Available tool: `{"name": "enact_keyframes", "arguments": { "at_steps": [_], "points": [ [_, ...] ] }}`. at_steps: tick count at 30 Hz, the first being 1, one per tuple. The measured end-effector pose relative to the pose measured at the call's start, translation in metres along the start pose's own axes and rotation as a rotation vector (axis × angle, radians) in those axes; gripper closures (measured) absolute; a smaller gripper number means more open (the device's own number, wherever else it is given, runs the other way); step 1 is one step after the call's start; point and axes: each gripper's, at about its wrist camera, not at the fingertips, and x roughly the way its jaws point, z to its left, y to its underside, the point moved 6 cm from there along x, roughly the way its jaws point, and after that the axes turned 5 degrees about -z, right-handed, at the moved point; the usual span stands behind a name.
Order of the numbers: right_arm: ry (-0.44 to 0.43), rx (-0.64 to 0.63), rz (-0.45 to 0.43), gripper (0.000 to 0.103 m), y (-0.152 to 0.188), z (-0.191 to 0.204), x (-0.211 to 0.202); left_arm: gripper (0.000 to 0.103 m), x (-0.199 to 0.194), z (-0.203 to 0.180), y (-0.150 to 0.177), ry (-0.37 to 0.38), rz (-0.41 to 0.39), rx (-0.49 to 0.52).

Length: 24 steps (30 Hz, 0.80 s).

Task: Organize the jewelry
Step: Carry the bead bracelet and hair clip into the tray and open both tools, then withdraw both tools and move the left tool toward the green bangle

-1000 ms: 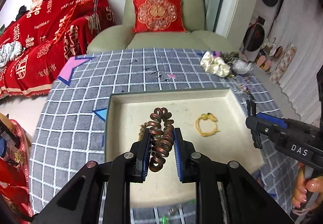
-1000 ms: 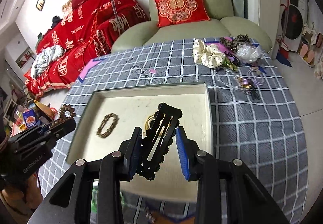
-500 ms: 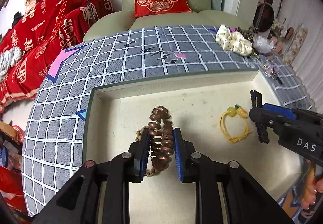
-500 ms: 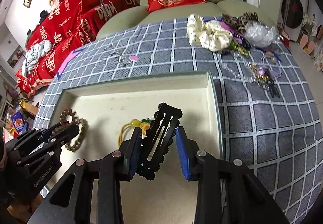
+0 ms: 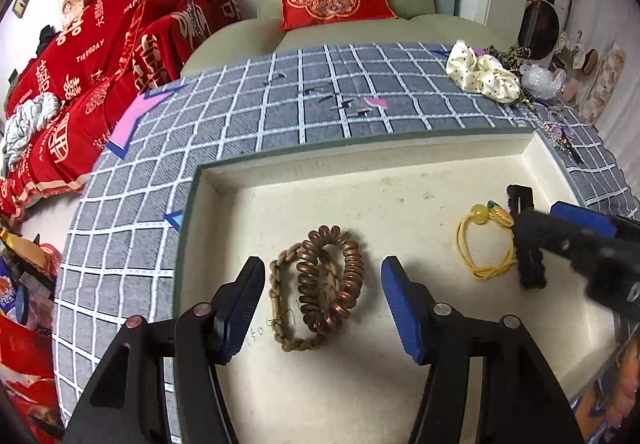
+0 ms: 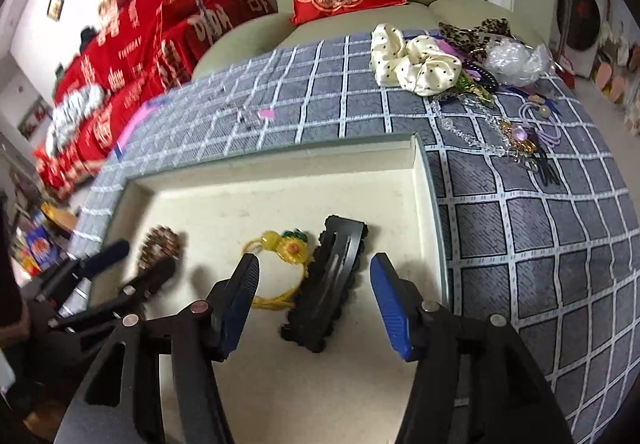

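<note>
While both grippers hang over the tray, their fingers have just been opening and now stand apart, pressing on nothing. Between the left gripper fingers a copper coil lies flat on the tray floor, its long axis running away from the camera, overlapping a braided band that lies the same way just to its left. Between the right gripper fingers a black clip lies flat, its long axis tilted from lower left to upper right, clear of both pads. A yellow cord loop touches the clip's left side. The clip sits near the tray's right wall; bare tray floor stretches toward the far wall and between the two groups. Beyond the right rim, on the checked surface, a scrunchie and tangled jewelry lie well apart from the tray.
</note>
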Motion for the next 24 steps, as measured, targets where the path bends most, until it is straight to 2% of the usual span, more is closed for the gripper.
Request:
{"name": "enact_keyframes", "arguments": {
  "at_steps": [2, 5, 7, 9, 15, 16, 17, 24],
  "points": [
    [-0.028, 0.037, -0.017, 0.035, -0.003, -0.002, -0.01, 0.035, -0.006, 0.002, -0.002, 0.002, -0.009, -0.009],
    [-0.054, 0.071, -0.034, 0.034, -0.004, -0.001, -0.023, 0.034, -0.016, 0.005, -0.004, 0.015, -0.021, -0.03],
    [-0.064, 0.08, -0.039, 0.032, -0.002, 0.0, -0.032, 0.0, -0.024, 0.005, -0.003, 0.016, -0.034, -0.034],
    [-0.072, 0.085, -0.044, 0.028, 0.001, 0.002, -0.04, 0.0, -0.037, 0.006, -0.003, 0.0, -0.074, -0.033],
    [-0.089, 0.084, -0.055, 0.028, 0.014, 0.009, -0.064, 0.0, -0.063, 0.008, 0.005, 0.01, -0.088, -0.032],
    [-0.093, 0.084, -0.056, 0.026, 0.017, 0.01, -0.069, 0.0, -0.068, 0.008, 0.008, 0.012, -0.091, -0.032],
    [-0.095, 0.083, -0.057, 0.019, 0.02, 0.011, -0.074, 0.0, -0.074, 0.009, 0.01, 0.015, -0.095, -0.032],
    [-0.091, 0.062, -0.088, 0.018, 0.037, 0.015, -0.104, 0.0, -0.105, 0.01, 0.035, 0.049, -0.106, -0.046]
  ]
}}
